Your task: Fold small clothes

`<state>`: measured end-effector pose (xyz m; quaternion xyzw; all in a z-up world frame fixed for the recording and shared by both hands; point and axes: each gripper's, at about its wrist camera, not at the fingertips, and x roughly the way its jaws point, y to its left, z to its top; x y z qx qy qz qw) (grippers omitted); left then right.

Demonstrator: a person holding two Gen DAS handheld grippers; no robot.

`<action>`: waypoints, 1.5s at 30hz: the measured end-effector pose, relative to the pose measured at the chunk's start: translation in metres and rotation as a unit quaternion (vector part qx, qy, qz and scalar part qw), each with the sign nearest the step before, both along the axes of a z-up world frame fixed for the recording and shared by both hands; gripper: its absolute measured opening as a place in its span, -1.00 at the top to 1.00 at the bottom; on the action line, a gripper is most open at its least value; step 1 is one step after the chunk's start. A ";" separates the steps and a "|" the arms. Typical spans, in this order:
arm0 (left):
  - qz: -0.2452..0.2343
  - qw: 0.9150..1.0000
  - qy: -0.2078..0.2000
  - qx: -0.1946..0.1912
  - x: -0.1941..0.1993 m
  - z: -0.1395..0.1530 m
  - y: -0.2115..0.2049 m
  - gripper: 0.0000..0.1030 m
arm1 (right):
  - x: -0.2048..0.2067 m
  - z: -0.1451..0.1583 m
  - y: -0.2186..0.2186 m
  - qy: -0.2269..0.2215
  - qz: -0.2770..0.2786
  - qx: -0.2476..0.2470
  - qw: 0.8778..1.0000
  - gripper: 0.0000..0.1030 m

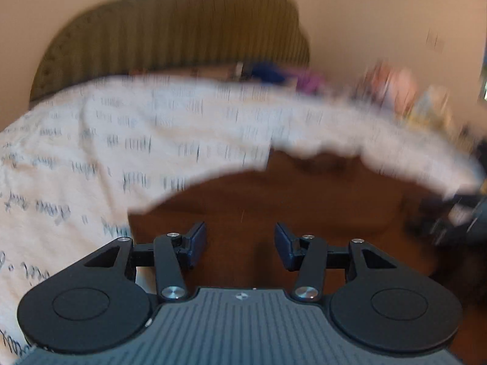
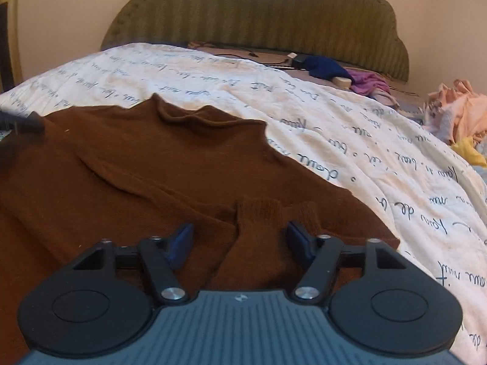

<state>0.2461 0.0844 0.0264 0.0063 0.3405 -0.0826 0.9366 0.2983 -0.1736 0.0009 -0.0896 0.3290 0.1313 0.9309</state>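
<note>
A brown knit sweater (image 2: pixel 170 164) lies flat on a white bedspread with script print (image 2: pixel 365 140), its collar toward the headboard. A sleeve cuff (image 2: pixel 258 216) is folded over the body, between my right gripper's open fingers. My right gripper (image 2: pixel 240 240) is open and empty just above the cuff. The left wrist view is blurred: my left gripper (image 1: pixel 240 243) is open and empty over the brown sweater (image 1: pixel 289 206). The left gripper's tip shows at the right wrist view's left edge (image 2: pixel 21 124).
An olive padded headboard (image 2: pixel 258 9) stands at the far end. Blue (image 2: pixel 322 67) and purple (image 2: pixel 368 83) clothes lie near it. A pile of pink and yellow clothes (image 2: pixel 459 115) sits at the right. The bedspread (image 1: pixel 91 140) extends left of the sweater.
</note>
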 end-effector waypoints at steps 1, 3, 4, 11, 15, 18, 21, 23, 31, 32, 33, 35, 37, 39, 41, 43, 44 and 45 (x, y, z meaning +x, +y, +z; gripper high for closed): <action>0.004 1.000 0.001 0.020 0.002 -0.009 -0.002 0.01 | 0.000 0.003 -0.011 0.004 -0.020 0.023 1.000 0.17; -0.001 0.999 -0.023 0.039 0.000 -0.016 -0.001 -0.02 | -0.005 0.008 -0.042 0.005 -0.062 0.073 0.995 0.41; 0.000 0.999 -0.026 0.035 -0.001 -0.018 0.003 -0.02 | -0.008 0.007 -0.063 0.009 -0.087 0.108 0.990 0.41; 0.011 0.998 -0.040 0.051 -0.005 -0.012 -0.004 -0.04 | -0.062 0.017 -0.143 -0.032 -0.183 0.254 0.949 0.32; 0.006 0.993 -0.079 0.091 -0.035 0.008 -0.032 -0.51 | -0.062 0.032 -0.117 -0.031 -0.111 0.272 0.955 0.08; -0.014 0.986 -0.110 0.127 -0.046 0.013 -0.062 -0.77 | -0.041 0.033 -0.078 -0.014 -0.089 0.209 0.974 0.01; 0.003 0.980 -0.077 0.183 -0.024 -0.006 -0.072 -0.75 | -0.008 0.007 -0.065 0.061 -0.088 0.208 0.972 -0.20; 0.035 0.981 -0.061 0.183 -0.003 -0.027 -0.049 -0.99 | -0.004 -0.009 -0.065 0.036 -0.072 0.185 0.979 -0.19; 0.094 0.990 -0.024 0.100 -0.018 0.002 -0.012 -0.72 | -0.053 0.020 -0.062 0.017 -0.058 0.225 0.972 -0.35; 0.070 0.993 -0.034 0.084 -0.032 0.008 -0.019 -0.77 | -0.060 0.023 -0.056 0.012 -0.037 0.223 0.974 -0.37; 0.049 0.995 -0.044 0.072 -0.045 0.014 -0.027 -0.83 | -0.064 0.023 -0.049 0.012 -0.028 0.218 0.976 -0.37; 0.028 0.995 -0.041 0.081 -0.057 0.012 -0.047 -0.91 | -0.062 0.015 -0.033 0.028 -0.022 0.199 0.979 -0.37; 0.021 0.989 -0.013 0.143 -0.048 -0.017 -0.066 -1.00 | -0.049 -0.005 -0.020 0.057 -0.041 0.151 0.986 -0.40; 0.042 0.991 -0.019 0.127 -0.050 -0.019 -0.060 -1.00 | -0.056 -0.011 -0.011 0.012 -0.036 0.092 0.995 -0.40; 0.066 0.992 -0.003 0.104 -0.062 -0.005 -0.051 -0.83 | -0.072 -0.003 -0.002 0.012 -0.079 0.062 0.995 -0.41; 0.054 0.995 -0.009 0.079 -0.096 0.009 -0.047 -0.85 | -0.100 0.005 0.009 0.022 -0.062 0.081 0.995 -0.45; 0.042 0.997 -0.010 0.063 -0.114 0.012 -0.047 -0.93 | -0.118 0.004 0.013 0.022 -0.028 0.107 0.994 -0.44; 0.026 0.998 -0.004 0.050 -0.129 0.011 -0.049 -0.99 | -0.132 -0.002 0.017 0.031 -0.005 0.119 0.992 -0.54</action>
